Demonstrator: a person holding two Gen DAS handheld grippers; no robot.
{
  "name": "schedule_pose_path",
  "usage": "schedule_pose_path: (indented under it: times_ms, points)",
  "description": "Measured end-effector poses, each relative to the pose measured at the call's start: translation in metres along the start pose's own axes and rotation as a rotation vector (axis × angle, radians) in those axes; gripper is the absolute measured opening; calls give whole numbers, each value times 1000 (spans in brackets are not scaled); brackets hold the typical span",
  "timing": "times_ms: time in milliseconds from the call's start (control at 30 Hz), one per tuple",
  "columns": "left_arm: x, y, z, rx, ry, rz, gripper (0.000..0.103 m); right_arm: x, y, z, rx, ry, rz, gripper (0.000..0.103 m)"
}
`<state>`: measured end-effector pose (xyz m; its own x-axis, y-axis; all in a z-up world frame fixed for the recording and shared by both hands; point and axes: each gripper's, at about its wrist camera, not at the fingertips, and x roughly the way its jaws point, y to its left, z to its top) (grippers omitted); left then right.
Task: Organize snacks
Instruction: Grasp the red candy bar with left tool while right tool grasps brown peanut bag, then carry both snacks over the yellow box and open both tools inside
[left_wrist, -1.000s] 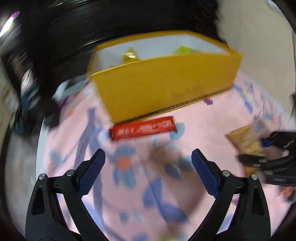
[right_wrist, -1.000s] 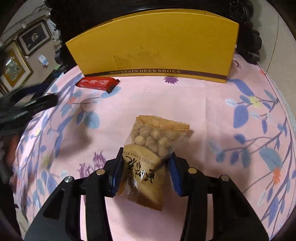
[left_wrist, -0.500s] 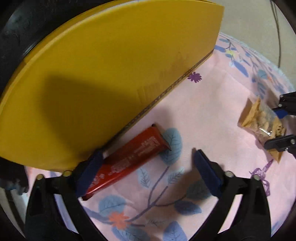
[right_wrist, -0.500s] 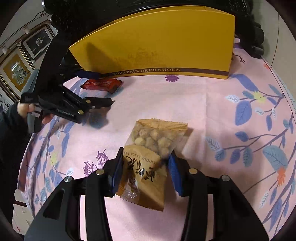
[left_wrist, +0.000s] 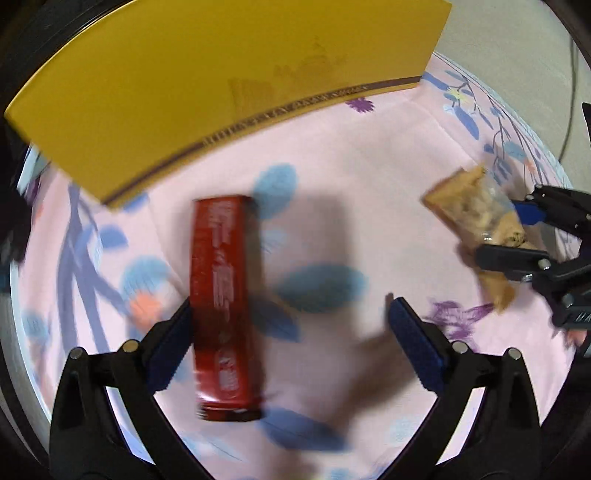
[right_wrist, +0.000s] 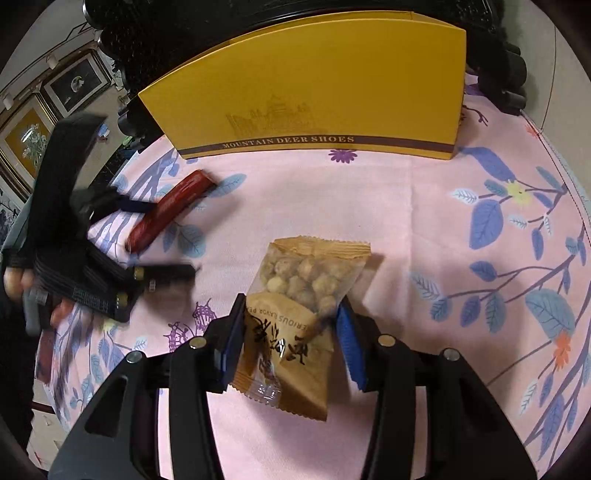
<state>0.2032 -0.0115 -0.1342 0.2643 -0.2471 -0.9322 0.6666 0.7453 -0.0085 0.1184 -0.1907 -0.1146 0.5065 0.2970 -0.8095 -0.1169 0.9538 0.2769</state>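
A red snack bar (left_wrist: 225, 302) lies on the pink floral cloth, between my left gripper's (left_wrist: 291, 343) open jaws and against the left finger (left_wrist: 171, 343). It also shows in the right wrist view (right_wrist: 170, 212), with the left gripper (right_wrist: 155, 243) around it. My right gripper (right_wrist: 291, 343) is shut on a tan packet of peanuts (right_wrist: 295, 317), which rests on the cloth. The packet and right gripper show at the right of the left wrist view (left_wrist: 476, 221). The yellow shoe box (right_wrist: 314, 99) stands at the back.
The pink floral tablecloth (right_wrist: 461, 258) covers a round table; its edge curves at right. Dark furniture stands behind the box. Framed pictures (right_wrist: 26, 140) hang at far left.
My left gripper has swung round and closed in on the red bar, which now lies lengthwise between its jaws. My right gripper has kept its hold on the peanut packet and barely moved.
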Motion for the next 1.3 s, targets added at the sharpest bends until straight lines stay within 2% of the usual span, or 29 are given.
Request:
schedule_pose_path:
  times_ms: [67, 133, 267, 367, 400, 433, 467, 500, 600, 667, 733, 767, 800, 833, 900, 1033, 1133, 1300]
  points:
    - [-1, -12, -2, -53, -16, 37, 101, 0, 0, 0, 3, -4, 12, 54]
    - [-2, -13, -3, -117, -40, 59, 101, 2, 4, -1, -12, -3, 29, 65]
    - [-7, -4, -4, -243, -111, 98, 101, 5, 20, -6, -75, -10, -62, 67]
    - [-11, -6, -11, -276, -139, 142, 101, 7, 26, -8, -84, -22, -113, 66]
    - [-13, -7, -15, -296, -143, 150, 98, 9, 30, -9, -95, -23, -199, 66]
    - [-18, -5, -19, -321, -152, 162, 93, 11, 31, -9, -103, -22, -240, 67]
    - [-22, -3, -23, -339, -159, 171, 84, 11, 30, -10, -95, -24, -248, 68]
    - [-21, -2, -18, -368, -169, 172, 81, 11, 28, -9, -72, -23, -246, 68]
    - [-23, 0, -24, -379, -188, 185, 79, 15, 31, -9, -50, -34, -266, 73]
    - [-21, -4, -24, -388, -197, 199, 76, 16, 35, -11, -48, -59, -277, 71]
    - [-24, -3, -27, -404, -208, 212, 60, 12, 40, -16, -66, -78, -271, 45]
    - [-26, -1, -29, -419, -216, 224, 42, 8, 40, -20, -66, -78, -270, 44]
    - [-28, 3, -33, -443, -222, 224, 29, 7, 39, -20, -62, -79, -267, 43]
    - [-30, 8, -36, -465, -225, 218, 26, 6, 38, -20, -55, -80, -260, 43]
    - [-31, 16, -39, -507, -235, 171, 24, 2, 35, -23, -42, -80, -249, 43]
    - [-29, 5, -39, -525, -238, 174, 24, -7, 30, -28, -17, -64, -209, 42]
    - [-41, -7, -48, -563, -251, 130, 23, -25, 23, -36, -10, -80, -195, 42]
    - [-66, -44, -56, -545, -285, 167, 23, -58, 2, -43, 22, -136, -172, 41]
